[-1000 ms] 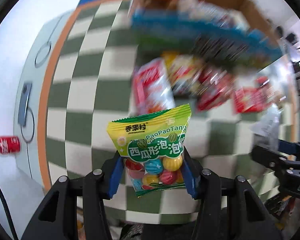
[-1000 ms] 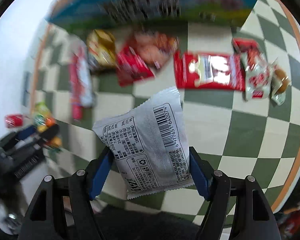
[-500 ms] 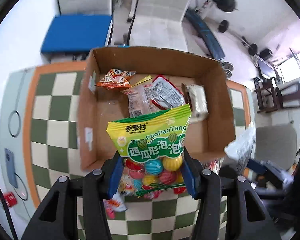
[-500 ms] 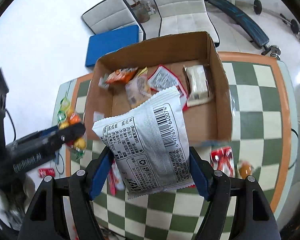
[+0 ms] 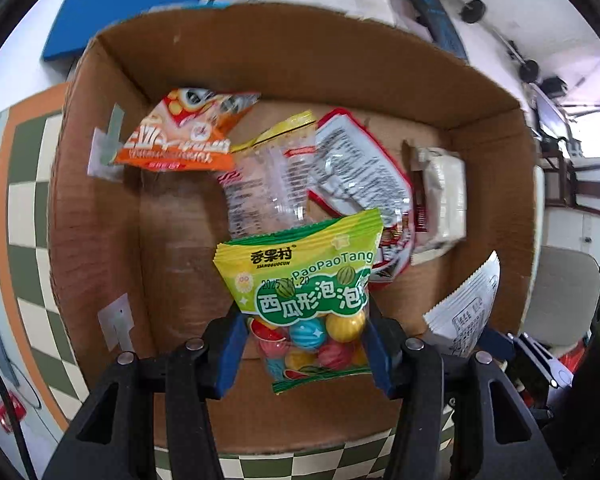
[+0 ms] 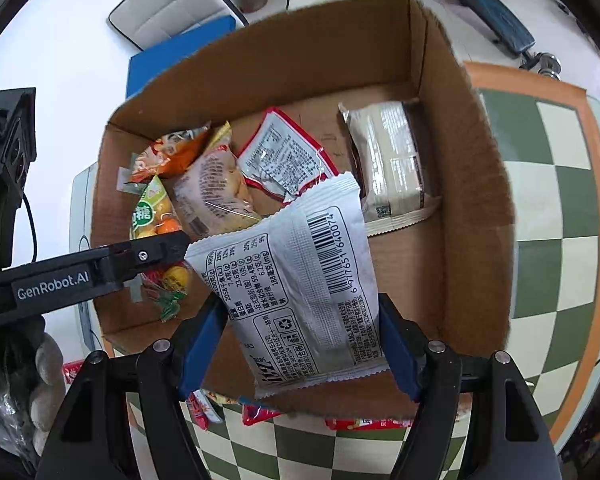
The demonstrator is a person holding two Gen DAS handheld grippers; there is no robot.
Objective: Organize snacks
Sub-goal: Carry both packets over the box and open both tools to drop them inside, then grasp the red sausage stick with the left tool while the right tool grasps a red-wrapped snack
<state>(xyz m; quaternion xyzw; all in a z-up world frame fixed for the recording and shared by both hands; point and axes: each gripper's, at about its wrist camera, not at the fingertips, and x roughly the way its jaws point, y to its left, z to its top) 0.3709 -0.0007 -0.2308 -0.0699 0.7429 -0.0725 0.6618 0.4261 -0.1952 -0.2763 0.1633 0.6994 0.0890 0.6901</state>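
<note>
Holding the green candy bag point(image 5: 300, 280) in my left gripper point(image 5: 305, 346) and the silver packet point(image 6: 300, 280) in my right gripper point(image 6: 300, 350) above the cardboard box point(image 6: 476, 208), I'd lower each over bare floor before releasing, clear of the beige pack point(image 6: 388, 160).

Bright, even daylight fills both fisheye views. The cardboard box point(image 5: 100, 208) shows motion blur in the left view, edges bow strongly, and window glare burns at three o'clock.

Looks like a home gym room: weight bench point(image 6: 496, 12) and dumbbells point(image 5: 530, 70) beyond the checkered table point(image 6: 556, 200), padded chair point(image 6: 168, 12) alongside.
</note>
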